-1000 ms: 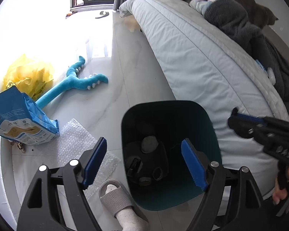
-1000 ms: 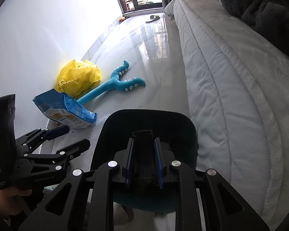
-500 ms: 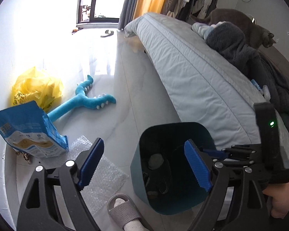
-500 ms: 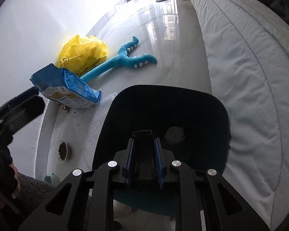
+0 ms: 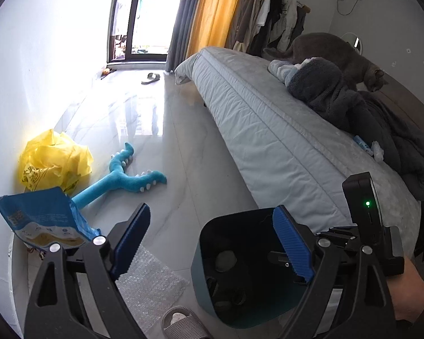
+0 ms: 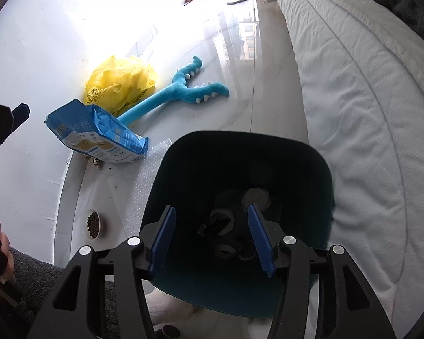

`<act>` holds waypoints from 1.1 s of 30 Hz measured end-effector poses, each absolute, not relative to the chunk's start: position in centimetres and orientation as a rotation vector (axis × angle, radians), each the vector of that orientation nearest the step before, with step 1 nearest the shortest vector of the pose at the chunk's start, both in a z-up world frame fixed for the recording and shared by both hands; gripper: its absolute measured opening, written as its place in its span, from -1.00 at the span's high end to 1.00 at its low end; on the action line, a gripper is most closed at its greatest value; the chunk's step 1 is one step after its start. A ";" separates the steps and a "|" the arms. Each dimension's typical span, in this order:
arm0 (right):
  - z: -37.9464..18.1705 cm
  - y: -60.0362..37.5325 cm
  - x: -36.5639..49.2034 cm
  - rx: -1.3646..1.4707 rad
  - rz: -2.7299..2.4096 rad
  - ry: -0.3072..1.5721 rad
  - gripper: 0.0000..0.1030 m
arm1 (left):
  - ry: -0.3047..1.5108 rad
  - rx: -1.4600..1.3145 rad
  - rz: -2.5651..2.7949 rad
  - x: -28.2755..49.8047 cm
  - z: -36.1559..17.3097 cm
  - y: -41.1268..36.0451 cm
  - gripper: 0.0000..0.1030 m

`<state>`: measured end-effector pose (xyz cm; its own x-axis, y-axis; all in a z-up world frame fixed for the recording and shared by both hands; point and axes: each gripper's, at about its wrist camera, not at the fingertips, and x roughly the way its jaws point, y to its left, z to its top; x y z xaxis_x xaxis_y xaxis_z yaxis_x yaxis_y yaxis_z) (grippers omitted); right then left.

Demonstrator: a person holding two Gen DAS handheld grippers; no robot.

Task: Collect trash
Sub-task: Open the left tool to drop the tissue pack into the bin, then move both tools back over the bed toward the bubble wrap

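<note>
Right gripper [image 6: 210,238]: jaws spread wide with nothing between them, held above the mouth of the bin.
Left gripper [image 5: 212,243]: jaws also wide and holding nothing, beside the bin over the floor.
Bin [image 6: 319,169]: dark teal, on the floor close to the bed [image 6: 367,99]; several trash pieces [image 6: 255,197] lie at its bottom.
Bubble wrap [image 5: 152,282]: flat on the floor, just beside the bin.
Blue bag [image 6: 99,132]: lying near the wall.
Yellow plastic bag [image 6: 121,84]: behind the blue bag.
Blue plush toy [image 6: 183,90]: further out on the floor.
</note>
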<state>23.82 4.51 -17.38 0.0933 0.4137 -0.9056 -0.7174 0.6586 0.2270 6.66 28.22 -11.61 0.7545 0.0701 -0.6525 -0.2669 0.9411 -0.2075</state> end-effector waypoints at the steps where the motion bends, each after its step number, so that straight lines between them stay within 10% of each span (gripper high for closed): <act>1: -17.0 4.4 23.9 -0.305 0.859 1.197 -0.13 | 0.686 -0.293 0.184 6.7 -11.3 28.1 -0.75; 33: -7.3 -9.7 30.2 -0.225 0.717 0.828 -0.53 | 0.579 -0.135 0.054 14.3 -4.8 18.5 -0.81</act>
<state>30.22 -9.74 -7.27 0.4602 0.4931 -0.7383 -0.6605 0.7459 0.0864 14.32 18.49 -4.83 0.8358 0.0127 -0.5488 -0.0886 0.9897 -0.1121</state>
